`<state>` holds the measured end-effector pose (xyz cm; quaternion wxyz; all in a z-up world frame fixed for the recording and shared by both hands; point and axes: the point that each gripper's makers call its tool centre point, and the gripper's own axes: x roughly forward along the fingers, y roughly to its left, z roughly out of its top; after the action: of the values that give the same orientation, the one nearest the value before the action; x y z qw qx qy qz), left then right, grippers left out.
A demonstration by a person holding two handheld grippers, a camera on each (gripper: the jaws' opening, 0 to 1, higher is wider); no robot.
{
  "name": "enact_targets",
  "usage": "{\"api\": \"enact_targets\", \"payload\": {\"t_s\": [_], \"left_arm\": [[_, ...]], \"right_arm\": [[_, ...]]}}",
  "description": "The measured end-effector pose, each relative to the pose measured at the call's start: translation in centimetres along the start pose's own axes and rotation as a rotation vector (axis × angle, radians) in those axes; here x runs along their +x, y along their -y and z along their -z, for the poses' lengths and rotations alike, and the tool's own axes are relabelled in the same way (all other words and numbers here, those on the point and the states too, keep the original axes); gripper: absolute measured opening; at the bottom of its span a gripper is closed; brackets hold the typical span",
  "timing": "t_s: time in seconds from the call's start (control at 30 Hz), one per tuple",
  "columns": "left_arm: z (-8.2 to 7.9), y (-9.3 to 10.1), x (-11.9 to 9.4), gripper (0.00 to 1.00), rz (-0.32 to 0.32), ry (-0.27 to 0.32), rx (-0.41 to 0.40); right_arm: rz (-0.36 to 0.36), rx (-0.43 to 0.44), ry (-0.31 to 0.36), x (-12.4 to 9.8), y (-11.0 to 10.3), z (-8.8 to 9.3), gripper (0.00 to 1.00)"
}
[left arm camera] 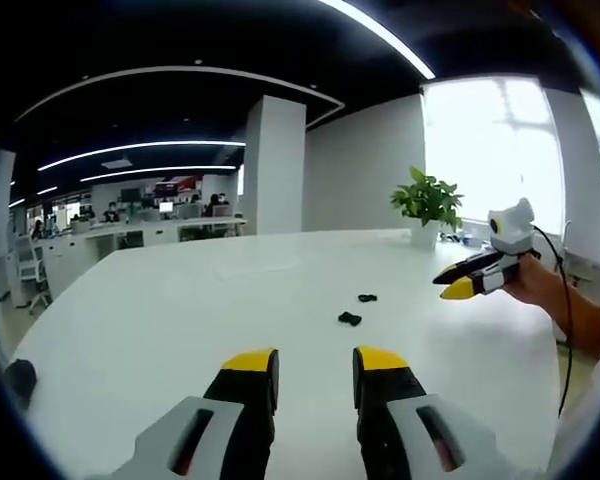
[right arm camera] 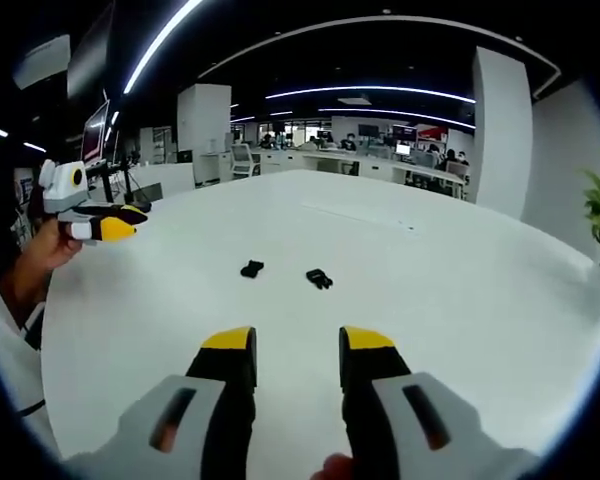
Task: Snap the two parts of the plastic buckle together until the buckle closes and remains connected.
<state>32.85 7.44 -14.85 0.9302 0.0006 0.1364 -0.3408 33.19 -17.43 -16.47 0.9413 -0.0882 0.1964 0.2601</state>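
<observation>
1. Two black buckle halves lie apart mid-worktop (left arm camera: 180,300): the nearer half (left arm camera: 349,319) and the farther half (left arm camera: 367,297).
2. Left gripper (left arm camera: 315,365) hovers, fingers parted, holding nothing.
3. Right gripper (right arm camera: 295,345) likewise gaping, empty.
4. Bare white surface all around both pieces, edges well off.
5. Potted plant (left arm camera: 427,203) at the far edge.

buckle parts (right arm camera: 252,268) (right arm camera: 319,278) side by side, on table (right arm camera: 460,300)
</observation>
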Motion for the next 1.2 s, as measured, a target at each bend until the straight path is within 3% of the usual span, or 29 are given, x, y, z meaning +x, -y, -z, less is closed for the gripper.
{"api": "enact_targets", "payload": {"t_s": [0.4, 0.83, 1.2], "left_arm": [[-1.0, 0.3, 1.0, 0.29, 0.015, 0.020, 0.006], [-0.2, -0.3, 2.0, 0.29, 0.013, -0.011, 0.005], [-0.4, 0.2, 2.8, 0.29, 0.042, -0.026, 0.019]], "right_arm": [[-0.024, 0.023, -0.001, 1.2, 0.0, -0.3, 0.33], [-0.043, -0.004, -0.011, 2.9, 0.1, -1.1, 0.33], [-0.057, -0.018, -0.029, 3.9, 0.0, -1.1, 0.33]]}}
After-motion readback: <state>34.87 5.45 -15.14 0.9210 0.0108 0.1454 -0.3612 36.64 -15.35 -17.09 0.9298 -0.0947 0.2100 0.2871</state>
